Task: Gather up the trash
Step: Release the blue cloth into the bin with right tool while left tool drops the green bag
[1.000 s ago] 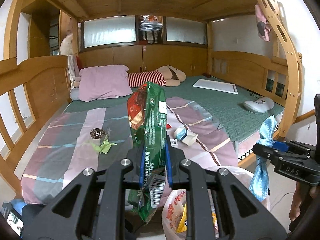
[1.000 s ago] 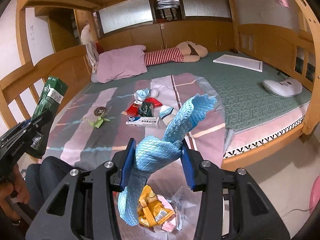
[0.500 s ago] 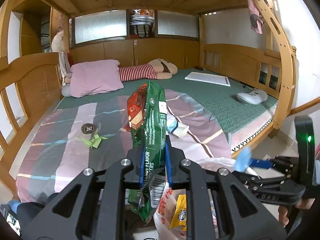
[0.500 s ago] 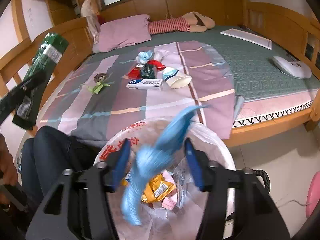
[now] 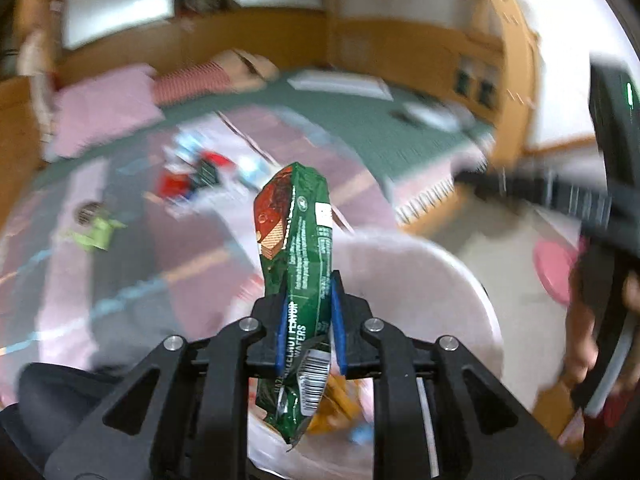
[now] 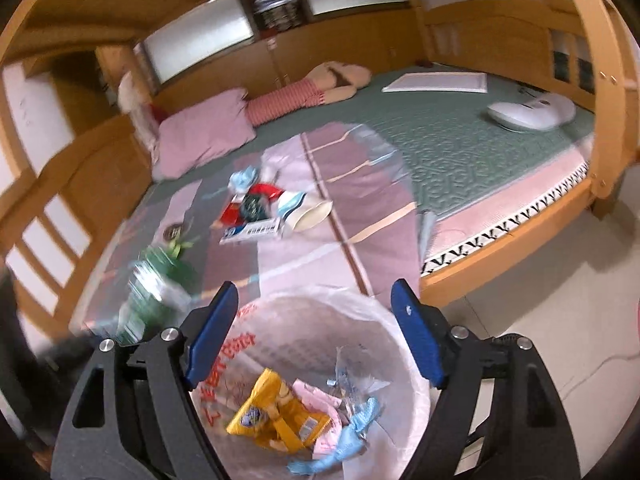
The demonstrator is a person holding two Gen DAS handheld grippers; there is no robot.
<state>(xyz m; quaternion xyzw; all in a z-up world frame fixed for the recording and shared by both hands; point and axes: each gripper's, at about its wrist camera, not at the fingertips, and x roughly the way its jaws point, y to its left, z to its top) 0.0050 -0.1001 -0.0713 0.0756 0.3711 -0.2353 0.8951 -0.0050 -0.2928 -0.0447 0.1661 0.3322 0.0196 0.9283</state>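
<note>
My left gripper [image 5: 307,330] jaws pinch the green wafer wrapper [image 5: 298,280], long axis 12-to-6, tail over the lined bin [image 5: 460,280] at 6. Right gripper [image 6: 316,334] jaws just spread, empty.

Warm indoor light; left view motion-blurred, fisheye-bent.
</note>
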